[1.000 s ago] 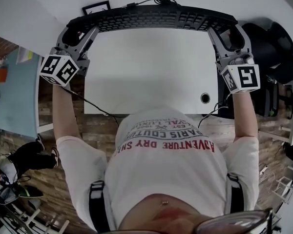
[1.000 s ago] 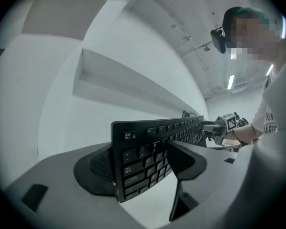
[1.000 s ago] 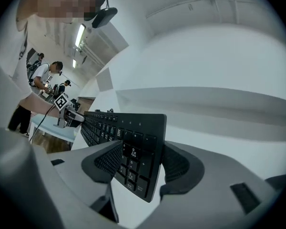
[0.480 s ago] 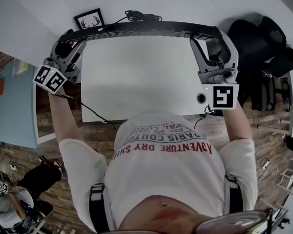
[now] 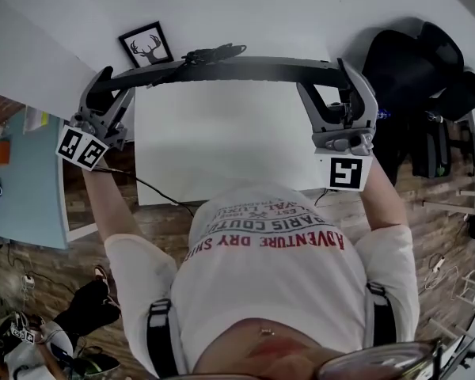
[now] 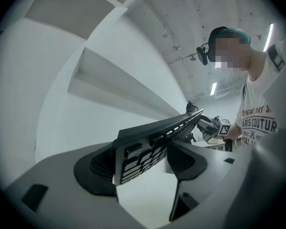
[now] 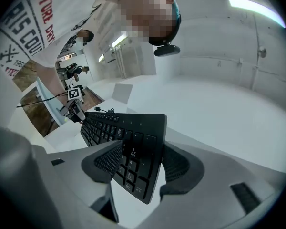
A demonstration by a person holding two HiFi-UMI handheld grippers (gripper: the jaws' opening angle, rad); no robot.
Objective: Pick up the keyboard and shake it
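The black keyboard (image 5: 222, 70) hung clear of the white table (image 5: 229, 141), turned nearly edge-on and spanning from one gripper to the other. The left gripper (image 5: 104, 81) had its fingers (image 6: 97, 168) clamped on the keyboard's left end, and the right gripper (image 5: 347, 77) gripped the number-pad end between its ribbed pads (image 7: 107, 159). Just beyond the left fingertips stood a framed antler picture (image 5: 146, 46), with the keyboard's cable (image 5: 214, 52) bunched beside it
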